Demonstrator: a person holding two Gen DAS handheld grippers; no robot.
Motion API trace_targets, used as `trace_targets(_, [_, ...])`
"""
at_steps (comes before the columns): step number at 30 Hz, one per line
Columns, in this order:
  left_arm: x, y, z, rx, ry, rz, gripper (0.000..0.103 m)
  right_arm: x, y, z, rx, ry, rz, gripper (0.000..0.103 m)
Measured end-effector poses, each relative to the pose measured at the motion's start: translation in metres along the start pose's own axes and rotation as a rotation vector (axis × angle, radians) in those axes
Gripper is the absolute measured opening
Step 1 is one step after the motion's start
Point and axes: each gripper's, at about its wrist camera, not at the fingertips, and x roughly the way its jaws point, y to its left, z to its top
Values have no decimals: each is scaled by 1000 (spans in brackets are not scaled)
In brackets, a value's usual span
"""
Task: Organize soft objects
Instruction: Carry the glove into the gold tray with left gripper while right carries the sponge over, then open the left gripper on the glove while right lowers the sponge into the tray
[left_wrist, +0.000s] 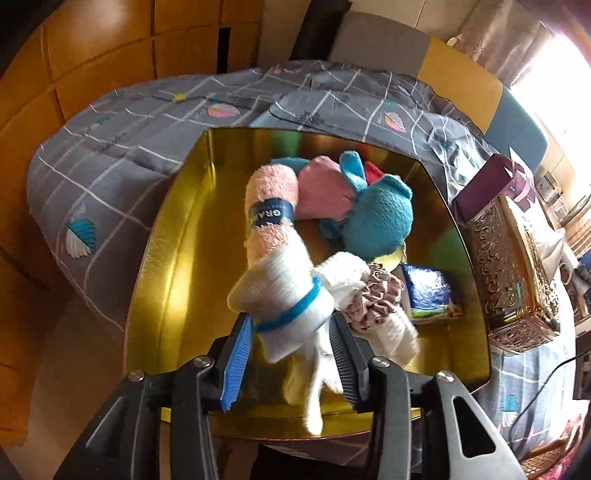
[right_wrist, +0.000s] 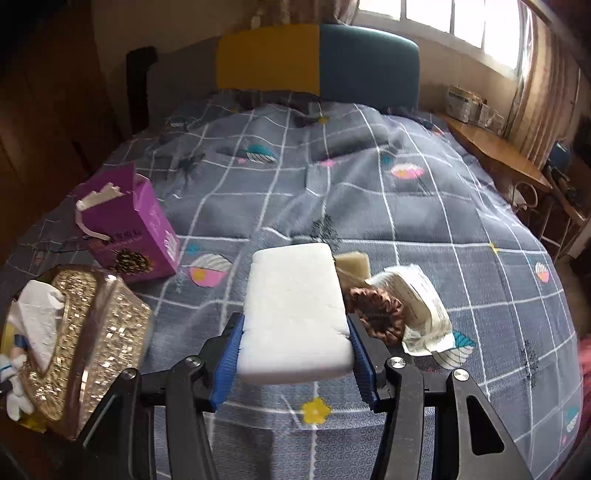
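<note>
In the left wrist view a gold tray (left_wrist: 177, 236) holds a rolled pink towel (left_wrist: 271, 199) with a dark band, a pink cloth (left_wrist: 321, 188), a blue plush toy (left_wrist: 376, 218), a mauve scrunchie (left_wrist: 373, 299) and a blue packet (left_wrist: 428, 288). A white sock with a blue stripe (left_wrist: 284, 291) hangs blurred between the fingers of my left gripper (left_wrist: 291, 319), which is open above the tray's near side. My right gripper (right_wrist: 295, 317) is shut on a white foam block (right_wrist: 295, 306), held above the quilt. Just right of it lie a brown scrunchie (right_wrist: 376, 314), a tan sponge (right_wrist: 352, 264) and a white packet (right_wrist: 417, 306).
A grey checked quilt (right_wrist: 332, 192) covers the bed. An ornate gold tissue box (right_wrist: 85, 332) and an open purple carton (right_wrist: 129, 229) stand at the left of the right wrist view. The same tissue box (left_wrist: 506, 273) stands right of the tray. A wooden side table (right_wrist: 495, 155) is far right.
</note>
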Motion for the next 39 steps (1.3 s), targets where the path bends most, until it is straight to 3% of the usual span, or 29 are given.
trace_targets(5, [-17, -3, -5, 44, -96, 68, 48, -41, 74, 16, -125, -94, 127, 54])
trace_targets(11, [-33, 0, -4, 52, -166, 113, 48, -75, 180, 5, -314, -143, 321, 55])
trace_targets(17, [-40, 11, -6, 25, -193, 128, 48, -66, 271, -33, -469, -51, 443, 55])
trace_targets(22, [-41, 22, -8, -12, -197, 116, 48, -28, 329, -66, -540, 82, 451, 55])
trace_targets(29, [-43, 33, -8, -55, -214, 111, 48, 18, 371, -111, -582, 239, 485, 57])
trace_targets(33, [-47, 30, -8, -44, -230, 121, 48, 20, 370, -120, -584, 253, 498, 61])
trace_targets(35, [-50, 27, -8, -32, -242, 128, 48, 14, 365, -119, -581, 228, 506, 71])
trace_targets(39, [-55, 20, -8, -7, -257, 132, 48, 5, 360, -114, -562, 181, 515, 73])
